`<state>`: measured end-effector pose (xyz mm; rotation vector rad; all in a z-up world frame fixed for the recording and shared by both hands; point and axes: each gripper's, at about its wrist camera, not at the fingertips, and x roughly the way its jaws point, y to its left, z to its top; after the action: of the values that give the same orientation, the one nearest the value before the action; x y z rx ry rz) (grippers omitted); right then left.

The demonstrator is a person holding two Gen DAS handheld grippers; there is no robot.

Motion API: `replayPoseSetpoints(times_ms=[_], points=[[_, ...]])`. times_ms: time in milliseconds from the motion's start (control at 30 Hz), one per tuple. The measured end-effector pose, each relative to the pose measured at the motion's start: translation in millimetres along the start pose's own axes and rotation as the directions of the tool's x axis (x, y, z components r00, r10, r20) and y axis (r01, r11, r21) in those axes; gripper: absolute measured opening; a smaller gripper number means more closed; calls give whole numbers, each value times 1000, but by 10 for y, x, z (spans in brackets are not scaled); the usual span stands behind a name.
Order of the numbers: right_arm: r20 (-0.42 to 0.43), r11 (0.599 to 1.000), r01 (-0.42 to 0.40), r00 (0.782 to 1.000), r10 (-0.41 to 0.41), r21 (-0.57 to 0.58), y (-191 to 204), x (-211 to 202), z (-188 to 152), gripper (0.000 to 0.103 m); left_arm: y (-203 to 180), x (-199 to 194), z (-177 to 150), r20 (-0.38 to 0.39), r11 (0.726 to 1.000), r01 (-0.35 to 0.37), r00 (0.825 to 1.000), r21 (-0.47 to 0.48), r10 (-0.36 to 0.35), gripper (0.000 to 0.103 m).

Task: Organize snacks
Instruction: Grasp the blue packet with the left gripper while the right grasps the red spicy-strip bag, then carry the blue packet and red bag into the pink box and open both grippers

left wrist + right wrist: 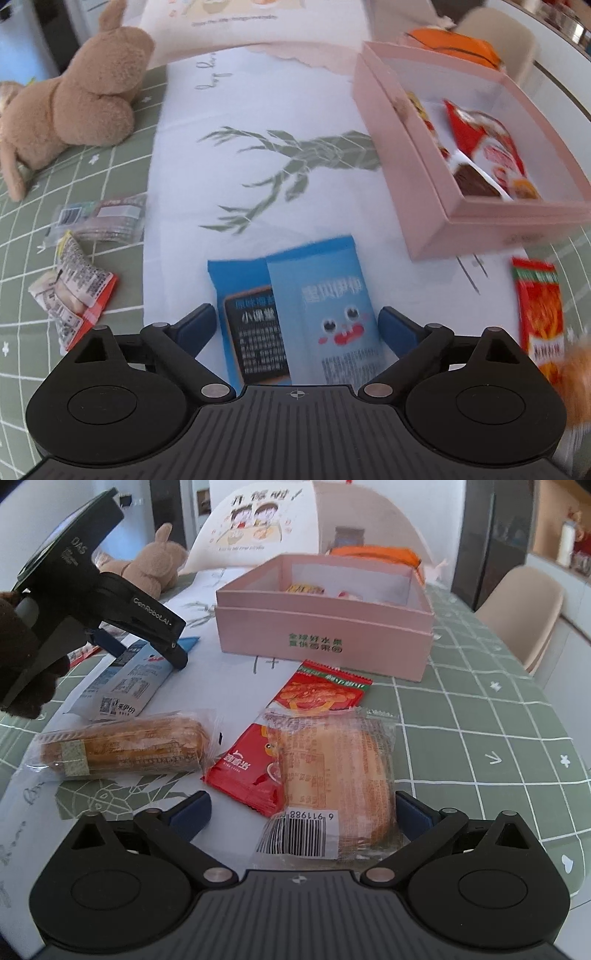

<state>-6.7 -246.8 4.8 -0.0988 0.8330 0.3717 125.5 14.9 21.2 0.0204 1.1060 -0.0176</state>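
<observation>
My left gripper (pixel 297 323) is open, its jaws either side of two blue snack packets (pixel 325 302) lying on the white runner; it also shows in the right wrist view (pixel 144 646) over those packets (pixel 125 679). My right gripper (pixel 303 808) is open around a clear-wrapped bread packet (pixel 332 775) that lies on a small red packet (pixel 243 771). The pink box (pixel 436 206) holds several snacks (pixel 487 155) and shows in the right wrist view (pixel 325 635).
A long wrapped bread (pixel 122 747) and a red-orange packet (pixel 321 692) lie near my right gripper. Two small packets (pixel 77 291) and a clear packet (pixel 99 218) lie left. A plush rabbit (pixel 74 103) sits far left. An orange bag (pixel 376 552) lies behind the box.
</observation>
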Motion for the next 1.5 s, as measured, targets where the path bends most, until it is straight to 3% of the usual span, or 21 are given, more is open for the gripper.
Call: replayPoseSetpoints(times_ms=[33, 133, 267, 500, 567, 600, 700, 867, 967, 1067, 1200, 1300, 1367, 1433, 1500], points=[[-15, 1000, -15, 1000, 15, 19, -43, -25, 43, 92, 11, -45, -40, 7, 1000, 5, 1000, 6, -5, 90], [7, 995, -15, 1000, 14, 98, -200, -174, 207, 92, 73, -180, -215, 18, 995, 91, 996, -38, -91, 88], [14, 993, 16, 1000, -18, 115, -242, -227, 401, 92, 99, -418, -503, 36, 988, 149, 988, -49, -147, 88], [-110, 994, 58, 993, -48, 89, -44, 284, 892, 90, 206, -761, -756, 108, 981, 187, 978, -45, -181, 88], [-167, 992, 79, 984, -62, 95, 5, 482, 962, 82, 262, -814, -785, 118, 976, 211, 972, -56, -203, 88], [-198, 992, 80, 978, -60, 93, 32, 575, 978, 70, 281, -841, -806, 122, 973, 222, 969, -58, -214, 87], [-206, 995, 96, 974, -89, 27, 190, 597, 987, 50, 320, -926, -860, 137, 968, 245, 962, -50, -236, 88], [-130, 998, 56, 990, -55, 2, 309, 183, 989, 43, 339, -1124, -851, 172, 956, 292, 944, -36, -282, 87], [-50, 999, 24, 998, -22, 39, 241, -210, 1084, 41, 331, -1339, -685, 233, 948, 317, 923, -6, -307, 87], [86, 998, 5, 996, -10, 56, 173, -650, 1305, 41, 290, -1644, -386, 329, 937, 348, 880, 43, -342, 85], [281, 998, 2, 959, -18, 56, 53, -1183, 1762, 41, 152, -2067, 158, 442, 926, 347, 814, 152, -377, 85], [365, 1000, 11, 931, -19, 25, -25, -1398, 2142, 41, 13, -2300, 632, 480, 906, 358, 768, 227, -424, 85], [384, 999, 32, 923, -32, 8, -82, -1458, 2358, 41, -117, -2351, 954, 451, 890, 365, 768, 274, -454, 85], [371, 999, 37, 928, -38, 11, -162, -1425, 2544, 41, -240, -2254, 1251, 385, 873, 384, 789, 301, -479, 86], [314, 999, 31, 948, -40, 33, -291, -1245, 2711, 42, -349, -1957, 1512, 297, 862, 415, 818, 289, -493, 86]])
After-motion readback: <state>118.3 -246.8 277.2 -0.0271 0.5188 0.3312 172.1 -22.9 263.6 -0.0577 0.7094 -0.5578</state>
